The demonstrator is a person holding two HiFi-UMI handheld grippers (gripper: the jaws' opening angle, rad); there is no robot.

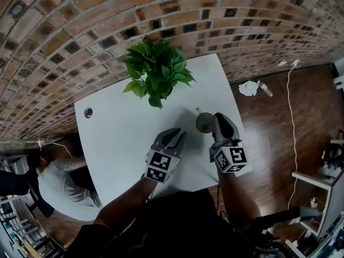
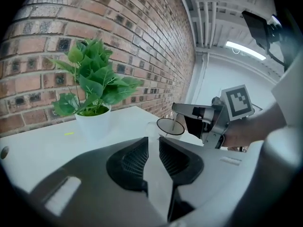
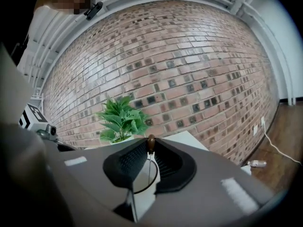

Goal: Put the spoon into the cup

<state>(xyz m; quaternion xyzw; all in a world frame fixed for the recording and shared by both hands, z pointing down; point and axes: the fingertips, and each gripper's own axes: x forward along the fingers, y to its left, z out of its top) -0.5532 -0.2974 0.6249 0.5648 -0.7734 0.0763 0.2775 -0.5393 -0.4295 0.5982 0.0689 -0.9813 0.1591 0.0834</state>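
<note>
A clear cup with a dark rim stands on the white table, right of centre. My right gripper hovers just above the cup, shut on the brown-tipped end of a thin metal spoon. The spoon's stem hangs straight down inside the cup's rim. In the left gripper view the stem dips into the cup under the right gripper. My left gripper is low over the table just left of the cup. Its jaws stand slightly apart with nothing between them.
A leafy plant in a white pot stands at the back of the table, behind the cup. A brick wall runs behind the table. A cable hole is at the table's left. A person sits at the left; a cable lies on the floor.
</note>
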